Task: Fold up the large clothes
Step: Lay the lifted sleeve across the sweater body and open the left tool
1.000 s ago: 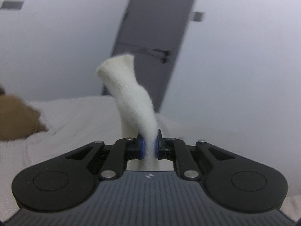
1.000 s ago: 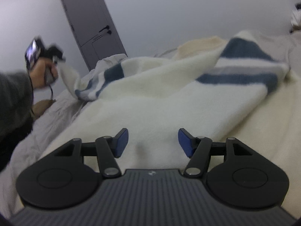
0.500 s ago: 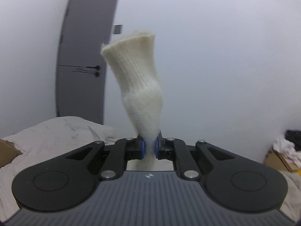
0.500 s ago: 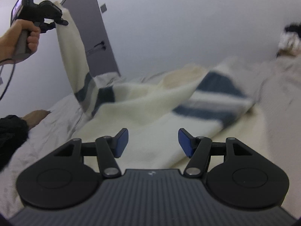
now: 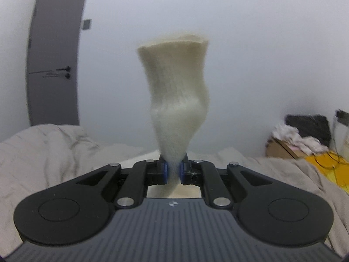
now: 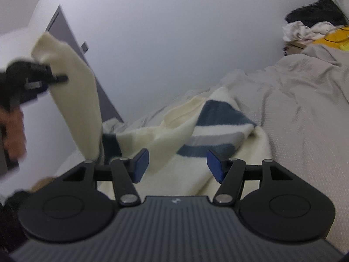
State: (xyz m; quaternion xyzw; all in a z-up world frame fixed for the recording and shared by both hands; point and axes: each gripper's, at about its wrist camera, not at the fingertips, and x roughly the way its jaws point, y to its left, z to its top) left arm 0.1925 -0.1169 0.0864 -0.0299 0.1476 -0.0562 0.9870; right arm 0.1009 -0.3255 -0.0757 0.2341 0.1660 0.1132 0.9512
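Observation:
A cream knit sweater with navy and grey stripes point(image 6: 220, 128) lies on the bed. My left gripper point(image 5: 173, 171) is shut on its cream sleeve cuff point(image 5: 176, 91), which stands up above the fingers. In the right wrist view the left gripper point(image 6: 32, 78) holds that sleeve point(image 6: 80, 109) high at the left, above the bed. My right gripper point(image 6: 177, 164) is open and empty, its blue pads point(image 6: 141, 161) hovering just above the sweater's body.
The bed has a rumpled beige cover point(image 6: 305, 100). A dark grey door point(image 5: 52, 65) is at the back left. A cardboard box with piled clothes point(image 5: 303, 137) and a yellow item point(image 5: 327, 163) sit at the right by the wall.
My left gripper has lifted the sleeve up high and swung to the right. My right gripper has stayed open and shifted over the sweater, the view now tilted.

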